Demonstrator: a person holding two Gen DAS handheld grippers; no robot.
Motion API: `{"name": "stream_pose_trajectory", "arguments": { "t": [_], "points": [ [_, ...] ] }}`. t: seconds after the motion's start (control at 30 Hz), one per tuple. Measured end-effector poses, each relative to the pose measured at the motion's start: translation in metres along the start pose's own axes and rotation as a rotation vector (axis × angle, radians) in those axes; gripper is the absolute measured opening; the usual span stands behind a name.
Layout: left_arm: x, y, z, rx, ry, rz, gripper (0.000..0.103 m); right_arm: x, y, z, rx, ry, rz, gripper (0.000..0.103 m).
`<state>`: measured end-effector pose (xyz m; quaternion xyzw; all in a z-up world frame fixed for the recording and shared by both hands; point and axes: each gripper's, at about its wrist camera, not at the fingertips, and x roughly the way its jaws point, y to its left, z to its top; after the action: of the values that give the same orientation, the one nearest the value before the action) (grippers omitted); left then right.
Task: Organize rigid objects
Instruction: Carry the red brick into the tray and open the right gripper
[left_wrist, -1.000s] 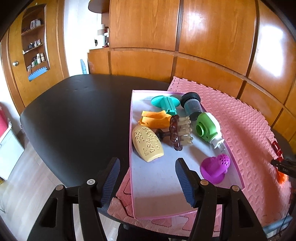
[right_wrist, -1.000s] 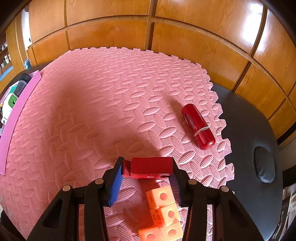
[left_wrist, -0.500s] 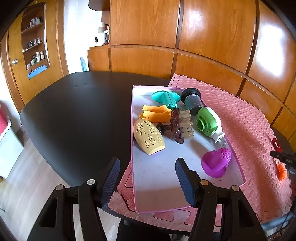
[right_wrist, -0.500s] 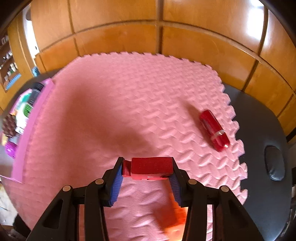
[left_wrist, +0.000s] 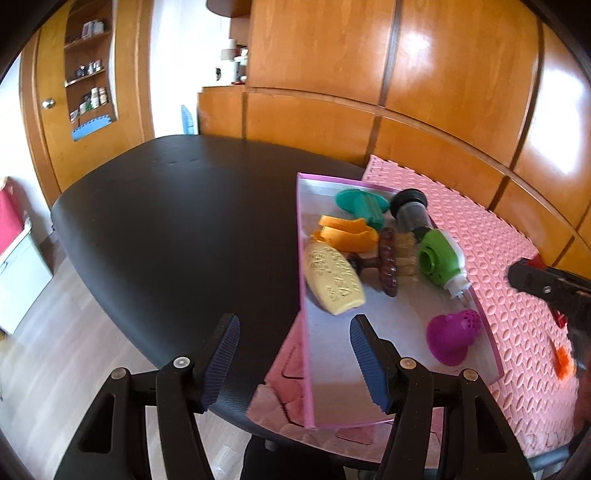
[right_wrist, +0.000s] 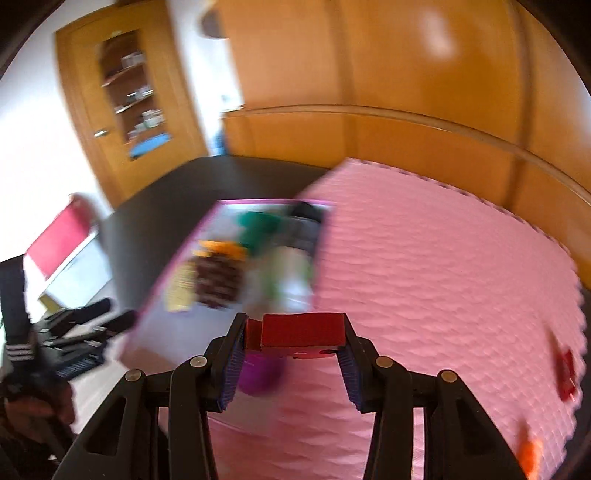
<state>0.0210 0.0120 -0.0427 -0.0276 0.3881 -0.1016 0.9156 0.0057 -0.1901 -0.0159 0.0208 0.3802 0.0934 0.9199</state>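
Observation:
My right gripper (right_wrist: 291, 341) is shut on a red block (right_wrist: 301, 330), held above the pink foam mat (right_wrist: 424, 295) just right of the pink-rimmed tray (right_wrist: 177, 258). The right wrist view is blurred by motion. In the left wrist view the tray (left_wrist: 369, 384) holds a yellow patterned piece (left_wrist: 334, 280), an orange piece (left_wrist: 345, 232), a teal piece (left_wrist: 362, 203), a brown clip (left_wrist: 388, 262), a dark jar (left_wrist: 412, 210), a green plug-in device (left_wrist: 441, 260) and a purple piece (left_wrist: 452, 336). My left gripper (left_wrist: 293, 360) stands open over the tray's near left corner, holding nothing. The right gripper's black body (left_wrist: 550, 291) enters at that view's right edge.
The mat and tray lie on a black table (left_wrist: 177, 221) backed by wooden wall panels. Orange cubes (right_wrist: 530, 456) and a red cylinder (right_wrist: 567, 373) remain on the mat's right side. A person's sleeve and the left gripper (right_wrist: 85, 325) appear at the left of the right wrist view.
My right gripper has swung left and up with the red block, away from the orange cubes and toward the tray. The left gripper shifted slightly left along the tray's near edge.

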Motion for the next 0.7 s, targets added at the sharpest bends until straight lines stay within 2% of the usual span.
{"name": "stream_pose_trajectory", "arguments": {
  "t": [0.13, 0.23, 0.47, 0.57, 0.7],
  "points": [
    [-0.002, 0.012, 0.0, -0.028, -0.001, 0.009, 0.063, 0.037, 0.033, 0.007, -0.072, 0.065, 0.051, 0.046],
    [-0.002, 0.02, 0.0, -0.046, 0.001, 0.015, 0.063, 0.064, 0.044, 0.004, -0.097, 0.128, 0.037, 0.046],
    [0.0, 0.029, -0.001, -0.073, 0.005, 0.012, 0.063, 0.103, 0.043, -0.001, -0.082, 0.226, 0.017, 0.046],
    [0.001, 0.03, -0.002, -0.076, 0.01, 0.01, 0.063, 0.109, 0.035, -0.005, -0.056, 0.24, 0.001, 0.046],
    [-0.002, 0.028, -0.001, -0.07, 0.004, 0.009, 0.063, 0.103, 0.025, -0.003, 0.003, 0.231, 0.03, 0.047]
  ]
}}
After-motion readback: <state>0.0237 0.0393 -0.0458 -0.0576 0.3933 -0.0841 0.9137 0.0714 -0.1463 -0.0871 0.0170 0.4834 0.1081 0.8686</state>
